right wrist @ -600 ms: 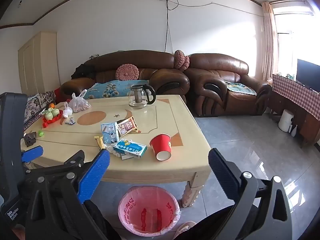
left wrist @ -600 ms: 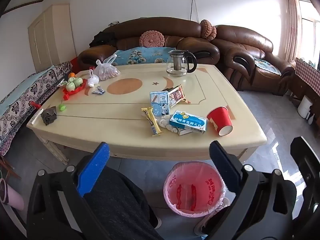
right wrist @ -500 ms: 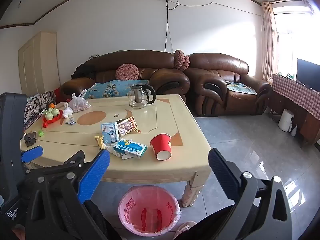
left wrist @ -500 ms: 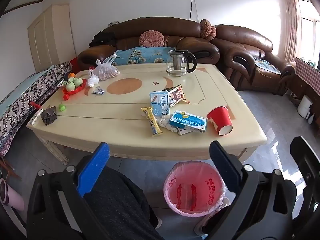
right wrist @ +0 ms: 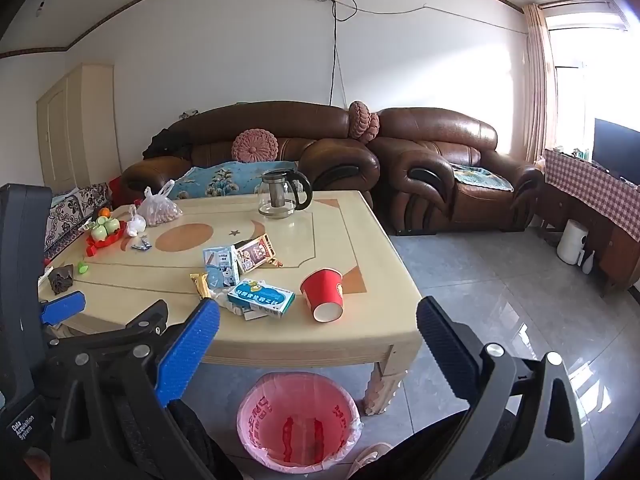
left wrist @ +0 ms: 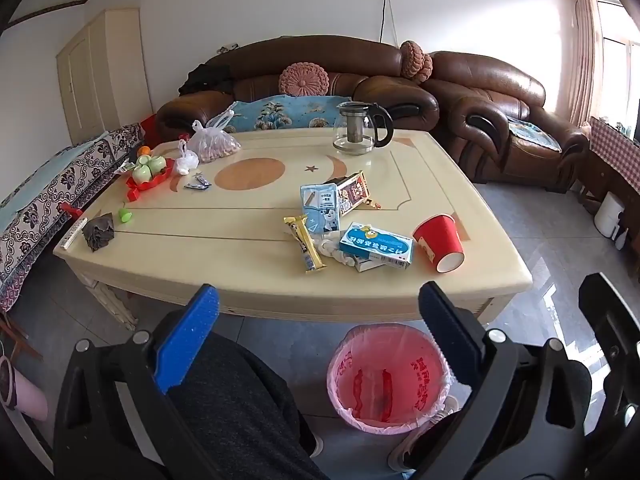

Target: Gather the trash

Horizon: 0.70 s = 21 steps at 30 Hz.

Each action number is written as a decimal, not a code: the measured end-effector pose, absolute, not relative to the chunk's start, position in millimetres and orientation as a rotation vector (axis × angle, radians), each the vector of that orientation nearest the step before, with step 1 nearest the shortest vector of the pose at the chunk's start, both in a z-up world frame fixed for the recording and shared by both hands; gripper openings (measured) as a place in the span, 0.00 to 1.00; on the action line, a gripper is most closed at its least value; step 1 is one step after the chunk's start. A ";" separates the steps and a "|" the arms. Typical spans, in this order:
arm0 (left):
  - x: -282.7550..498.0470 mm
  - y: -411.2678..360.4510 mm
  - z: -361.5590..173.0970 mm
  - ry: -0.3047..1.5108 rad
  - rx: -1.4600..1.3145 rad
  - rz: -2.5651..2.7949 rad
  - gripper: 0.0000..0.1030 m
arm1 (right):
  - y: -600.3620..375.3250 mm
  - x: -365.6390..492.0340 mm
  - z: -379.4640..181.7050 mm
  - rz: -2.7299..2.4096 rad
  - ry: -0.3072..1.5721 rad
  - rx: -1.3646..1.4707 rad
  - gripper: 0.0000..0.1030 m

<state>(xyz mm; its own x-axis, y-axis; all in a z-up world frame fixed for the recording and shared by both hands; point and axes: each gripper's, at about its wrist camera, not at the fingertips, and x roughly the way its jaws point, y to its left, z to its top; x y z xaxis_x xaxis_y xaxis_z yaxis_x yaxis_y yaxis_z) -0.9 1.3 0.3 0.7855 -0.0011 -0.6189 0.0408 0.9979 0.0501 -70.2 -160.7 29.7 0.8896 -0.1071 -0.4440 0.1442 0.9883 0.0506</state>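
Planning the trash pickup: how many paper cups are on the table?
1: a red paper cup lying tipped over near the table's front right edge, beside the blue box.

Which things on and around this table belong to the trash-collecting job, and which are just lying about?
Belong to the job:
- tipped red paper cup
- gold snack wrapper
- blue carton
- light-blue milk box
- pink-lined bin
- left gripper and right gripper, both open and empty

Just lying about:
- glass teapot
- red fruit tray
- bag of nuts
- sofa
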 end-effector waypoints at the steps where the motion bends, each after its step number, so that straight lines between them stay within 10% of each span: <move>1: -0.8 1.5 0.4 0.668 0.062 -0.022 0.95 | -160.2 -70.1 29.5 -0.130 0.457 0.083 0.94; 21: -1.7 1.2 5.5 0.663 0.060 -0.023 0.95 | -157.7 -66.9 30.0 -0.129 0.455 0.087 0.94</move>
<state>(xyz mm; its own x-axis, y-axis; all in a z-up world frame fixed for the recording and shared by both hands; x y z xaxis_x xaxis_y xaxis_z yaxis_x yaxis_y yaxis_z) -1.7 1.2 5.5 0.7877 -0.0018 -0.6160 0.0405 0.9980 0.0488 -66.9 -157.7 30.0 0.8902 -0.1044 -0.4435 0.1431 0.9882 0.0547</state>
